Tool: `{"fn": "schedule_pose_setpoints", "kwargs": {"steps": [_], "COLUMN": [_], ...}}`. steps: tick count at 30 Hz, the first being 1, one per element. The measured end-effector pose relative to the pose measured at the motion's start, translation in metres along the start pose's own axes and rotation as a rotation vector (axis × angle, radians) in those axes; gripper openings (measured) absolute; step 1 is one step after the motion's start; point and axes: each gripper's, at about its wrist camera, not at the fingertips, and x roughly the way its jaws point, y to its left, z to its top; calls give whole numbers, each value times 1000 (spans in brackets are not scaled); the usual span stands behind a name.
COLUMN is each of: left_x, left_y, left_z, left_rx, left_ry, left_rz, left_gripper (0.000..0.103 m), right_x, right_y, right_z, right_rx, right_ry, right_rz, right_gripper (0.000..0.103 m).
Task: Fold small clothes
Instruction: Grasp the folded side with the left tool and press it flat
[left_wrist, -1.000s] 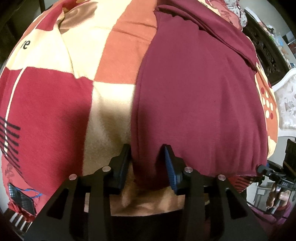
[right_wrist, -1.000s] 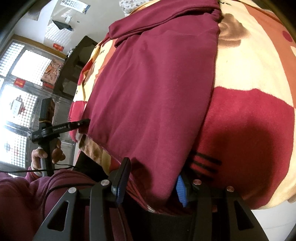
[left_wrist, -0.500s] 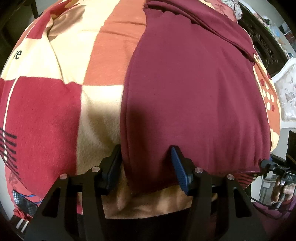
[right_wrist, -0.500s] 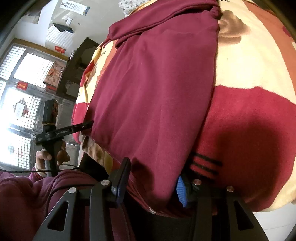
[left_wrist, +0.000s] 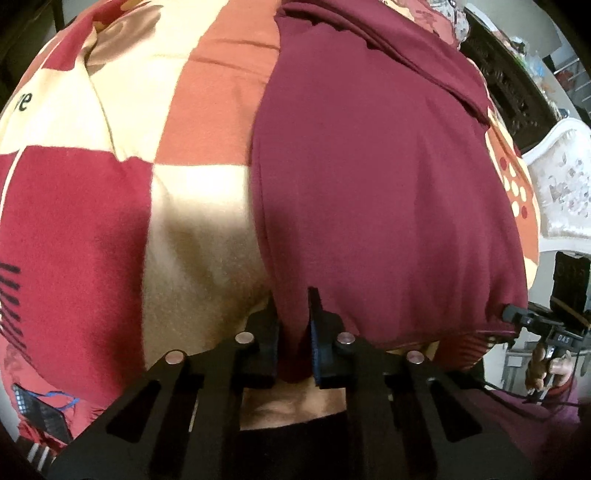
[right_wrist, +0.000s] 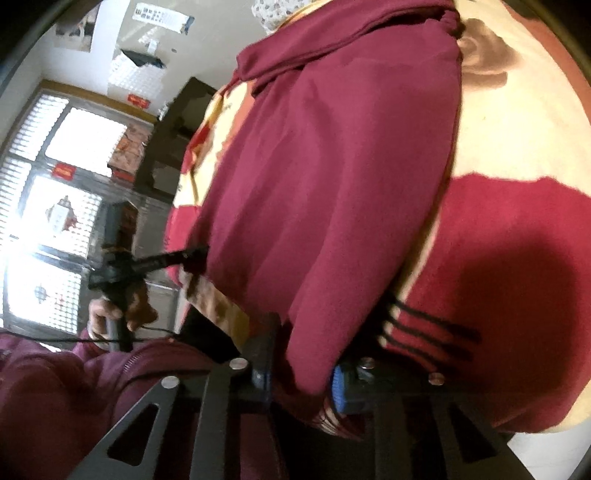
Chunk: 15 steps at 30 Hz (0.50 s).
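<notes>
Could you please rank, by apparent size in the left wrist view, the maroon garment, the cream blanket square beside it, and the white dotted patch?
1. Maroon garment
2. Cream blanket square
3. White dotted patch, though it lies farther from the camera.

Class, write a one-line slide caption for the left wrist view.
Left claw pinches the near hem of a maroon garment spread flat on a patchwork blanket.

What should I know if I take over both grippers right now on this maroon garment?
Left gripper: shut on the near hem of the maroon garment.
Right gripper: fingers closing on the other near corner; cloth sits between them, grip not certain.
The garment lies flat lengthwise on the patterned blanket, far end already doubled over.
Left to do: confirm the right grip, lift both corners, fold away from you.
</notes>
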Motion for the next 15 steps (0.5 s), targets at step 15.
{"fn": "schedule_pose_setpoints", "kwargs": {"steps": [15], "left_x": [-53], "left_y": [-23], "left_z": [70], "left_rx": [73], "left_ry": [-206], "left_rz": [-64], "left_gripper": [9], "right_x": [-46], "right_y": [28], "right_z": [80], "right_rx": [-93], "right_ry": [-251], "right_rz": [67], "right_gripper": [17]}}
